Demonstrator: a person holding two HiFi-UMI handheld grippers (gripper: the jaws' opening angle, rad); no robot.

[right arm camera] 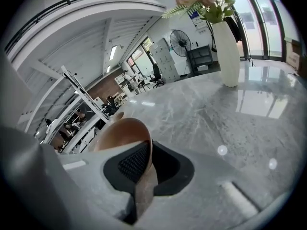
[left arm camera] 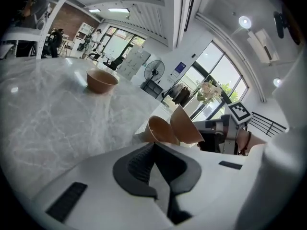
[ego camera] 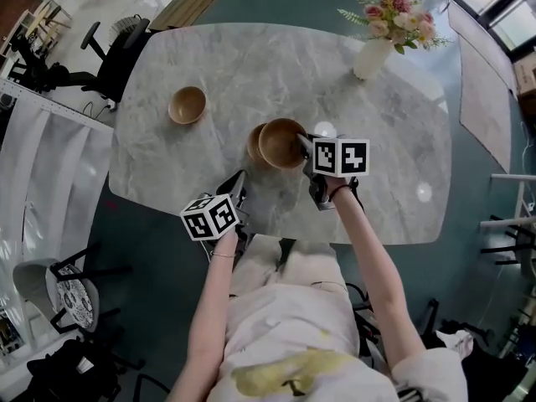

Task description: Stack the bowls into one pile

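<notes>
Three tan bowls are on or over the marble table (ego camera: 377,199). One bowl (ego camera: 187,105) stands alone at the far left, also seen as the far bowl (left arm camera: 101,80). My right gripper (ego camera: 303,145) is shut on the rim of a second bowl (ego camera: 282,143) and holds it tilted, close against a third bowl (ego camera: 254,145) that rests on the table. In the right gripper view, the held bowl's wall (right arm camera: 122,133) runs between the pads of the right gripper (right arm camera: 146,150). My left gripper (ego camera: 241,182) is near the table's front edge, shut and empty (left arm camera: 154,145), pointing at the resting bowl (left arm camera: 160,130) and the held bowl (left arm camera: 184,124).
A white vase with flowers (ego camera: 373,57) stands at the table's far right, seen also as the vase (right arm camera: 225,51). An office chair (ego camera: 117,57) is beyond the left edge. The table's near edge runs just ahead of the person's lap.
</notes>
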